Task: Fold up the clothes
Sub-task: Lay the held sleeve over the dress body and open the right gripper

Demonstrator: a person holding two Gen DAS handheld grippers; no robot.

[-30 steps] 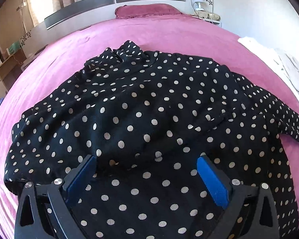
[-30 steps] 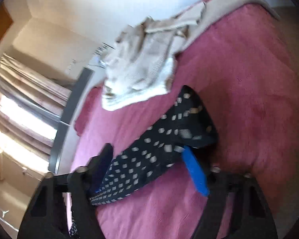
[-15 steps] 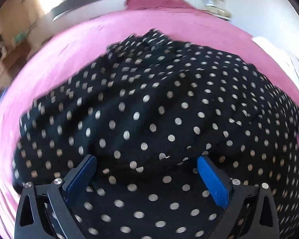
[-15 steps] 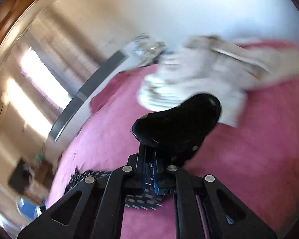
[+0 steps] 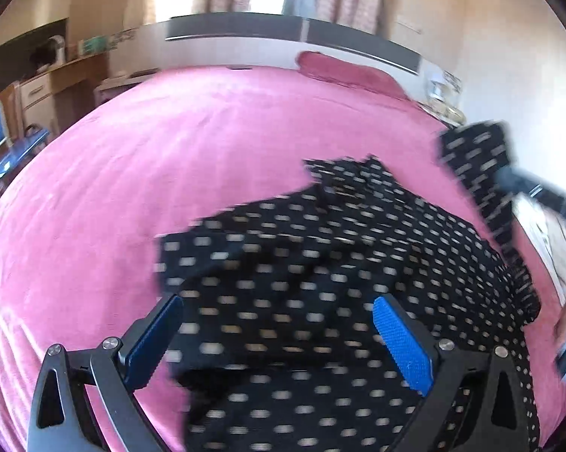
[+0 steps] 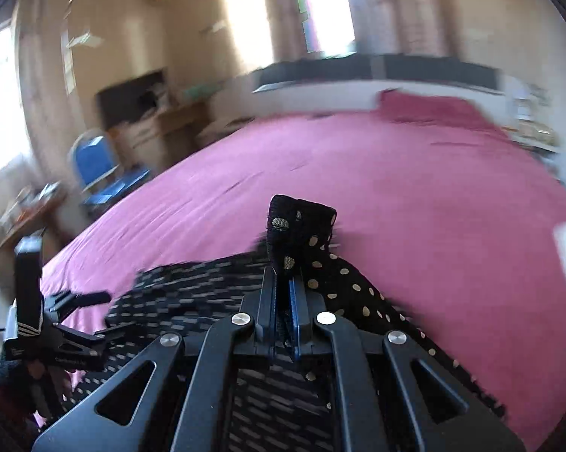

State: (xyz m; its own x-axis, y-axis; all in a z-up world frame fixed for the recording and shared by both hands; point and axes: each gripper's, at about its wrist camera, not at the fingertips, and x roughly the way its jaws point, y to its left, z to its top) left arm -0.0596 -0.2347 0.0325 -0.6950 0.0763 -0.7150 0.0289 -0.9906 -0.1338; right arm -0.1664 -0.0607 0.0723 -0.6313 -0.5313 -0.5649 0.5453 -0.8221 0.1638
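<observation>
My polka-dot garment (image 5: 320,263) smears with motion blur and runs off the lower frame edge; my right gripper (image 5: 539,192) blurs at right.

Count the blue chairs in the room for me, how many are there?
1 that I can see: the blue chair stands off the left side of the pink bed, near the wooden desk. More may be hidden outside the blurry views.

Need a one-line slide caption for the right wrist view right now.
Right gripper, jaws shut on the polka-dot garment's sleeve, holds it raised above the pink bed.
</observation>
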